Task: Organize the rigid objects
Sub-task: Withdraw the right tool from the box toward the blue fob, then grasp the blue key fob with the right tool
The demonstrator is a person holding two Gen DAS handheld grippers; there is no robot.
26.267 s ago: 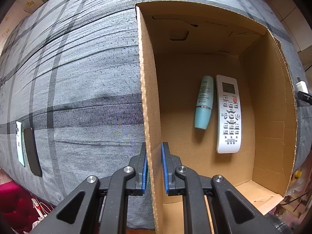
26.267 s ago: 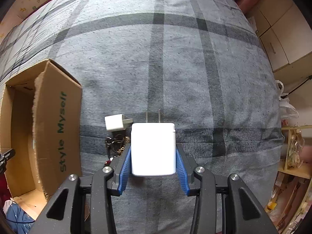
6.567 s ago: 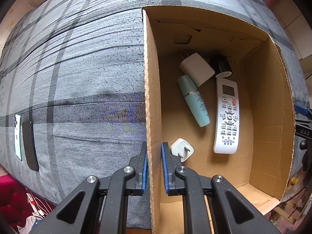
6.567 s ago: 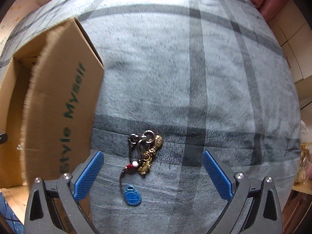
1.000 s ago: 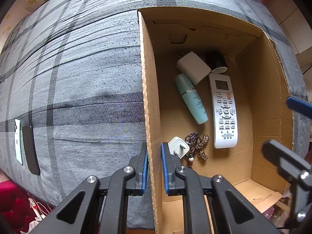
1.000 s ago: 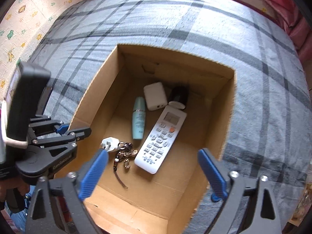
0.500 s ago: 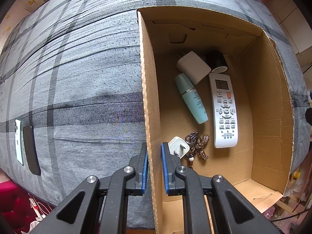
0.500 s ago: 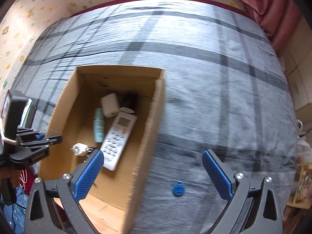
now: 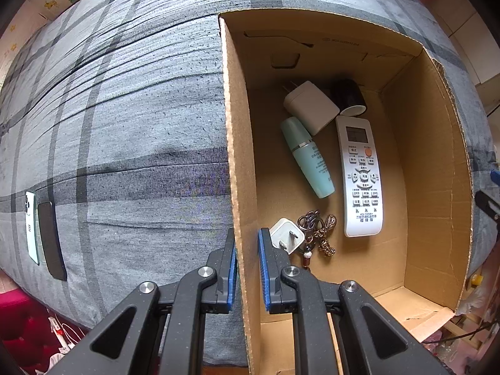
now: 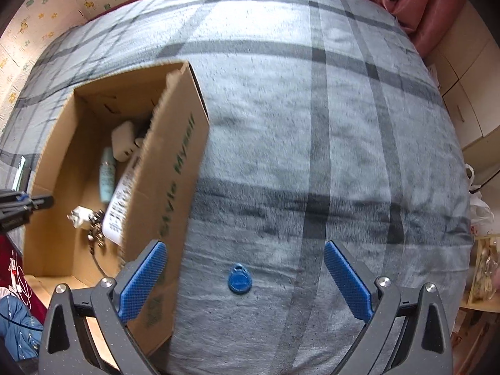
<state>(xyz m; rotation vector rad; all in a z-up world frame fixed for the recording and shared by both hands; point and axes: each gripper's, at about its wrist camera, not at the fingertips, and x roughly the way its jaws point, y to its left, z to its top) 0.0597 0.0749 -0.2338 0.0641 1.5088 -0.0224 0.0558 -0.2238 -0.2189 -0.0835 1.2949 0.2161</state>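
Swinging away from the open brown cardboard box (image 10: 125, 172), the right gripper (image 10: 245, 278) now hangs with its blue-padded jaws spread wide and empty over the grey plaid bedcover (image 10: 312, 125); a second ago it looked straight down into the box. Between its pads lies a small round blue key fob (image 10: 239, 279), alone on the cover, just right of the box's near right corner. It looks like the last loose piece on this side, so picking it up is probably the next step.

Inside the box, the brass key ring bunch (image 9: 318, 231) rests near the front beside the small white plug adapter (image 9: 287, 236). Neither was there in the oldest view, when only the mint-green tube bottle (image 9: 307, 157) and the white air-conditioner remote (image 9: 362, 175) lay inside. The large white charger block (image 9: 311, 107) and a black cylindrical cap (image 9: 348, 97) sit at the far end.

The left gripper (image 9: 247, 250) has not shifted: its jaws are nearly closed on the box's left wall, steadying it. Far left on the cover lie a black phone (image 9: 51, 240) and a pale green phone (image 9: 31, 228), well apart from the box and yet to be collected.
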